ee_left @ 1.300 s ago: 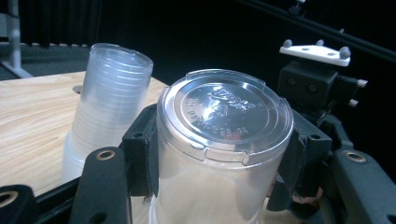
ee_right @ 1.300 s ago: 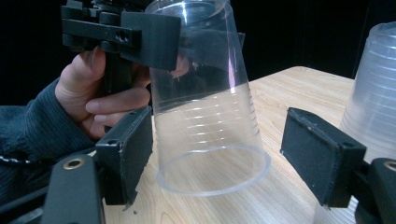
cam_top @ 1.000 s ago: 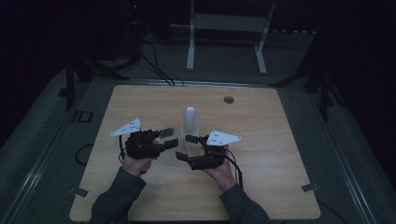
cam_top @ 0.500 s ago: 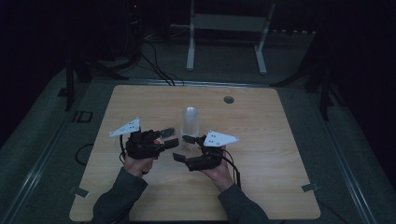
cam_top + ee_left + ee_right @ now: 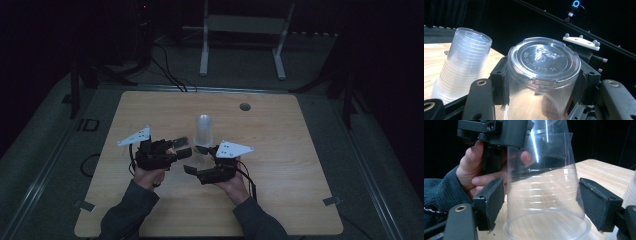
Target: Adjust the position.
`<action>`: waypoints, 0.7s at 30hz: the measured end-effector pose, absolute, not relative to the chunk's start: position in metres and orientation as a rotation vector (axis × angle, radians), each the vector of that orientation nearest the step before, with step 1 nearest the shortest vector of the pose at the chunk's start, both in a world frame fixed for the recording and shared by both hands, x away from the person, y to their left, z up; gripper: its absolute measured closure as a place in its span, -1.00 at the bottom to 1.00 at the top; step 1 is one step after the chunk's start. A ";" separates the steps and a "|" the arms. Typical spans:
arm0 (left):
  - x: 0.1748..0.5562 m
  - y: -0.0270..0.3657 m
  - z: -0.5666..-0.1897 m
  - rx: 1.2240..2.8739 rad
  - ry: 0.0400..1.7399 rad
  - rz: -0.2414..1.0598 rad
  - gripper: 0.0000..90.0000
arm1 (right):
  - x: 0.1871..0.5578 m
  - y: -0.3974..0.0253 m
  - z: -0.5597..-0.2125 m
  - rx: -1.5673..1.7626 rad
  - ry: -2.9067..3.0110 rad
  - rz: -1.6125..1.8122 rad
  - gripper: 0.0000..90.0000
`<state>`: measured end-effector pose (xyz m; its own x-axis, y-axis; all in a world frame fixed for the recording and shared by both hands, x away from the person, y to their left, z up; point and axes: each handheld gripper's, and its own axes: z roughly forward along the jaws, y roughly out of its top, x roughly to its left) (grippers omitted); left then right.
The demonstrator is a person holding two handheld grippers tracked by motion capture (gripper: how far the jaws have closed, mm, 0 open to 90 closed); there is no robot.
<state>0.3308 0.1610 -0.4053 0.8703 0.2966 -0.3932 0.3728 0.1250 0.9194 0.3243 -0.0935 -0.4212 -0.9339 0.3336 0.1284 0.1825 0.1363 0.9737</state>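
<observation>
A single clear plastic cup stands upside down, its embossed base facing the left gripper view. My left gripper is shut on it, pads pressed against both sides near the base. In the right gripper view the same cup widens toward its rim just above the tabletop. My right gripper is open, its pads flanking the cup's lower wall with slight gaps. From above, the left gripper and right gripper meet just in front of a stack of clear cups.
The cup stack stands upside down on the wooden table, close behind the grippers. A round cable hole lies at the back right. A white stand and cables sit on the floor beyond the table.
My right gripper has drifted slightly left, closer around the held cup. The left gripper and the stack have stayed in place.
</observation>
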 end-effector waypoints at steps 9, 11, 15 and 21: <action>0.331 0.162 -0.406 1.465 0.563 -0.066 -0.09 | 0.325 -0.092 -0.421 0.517 2.276 1.893 -0.39; 0.331 0.161 -0.405 1.466 0.561 -0.067 -0.09 | 0.324 -0.092 -0.421 0.516 2.275 1.888 -0.38; 0.331 0.161 -0.405 1.472 0.561 -0.066 -0.14 | 0.324 -0.092 -0.421 0.513 2.278 1.876 -0.36; 0.330 0.159 -0.403 1.503 0.569 -0.033 -0.36 | 0.323 -0.091 -0.421 0.517 2.279 1.869 -0.36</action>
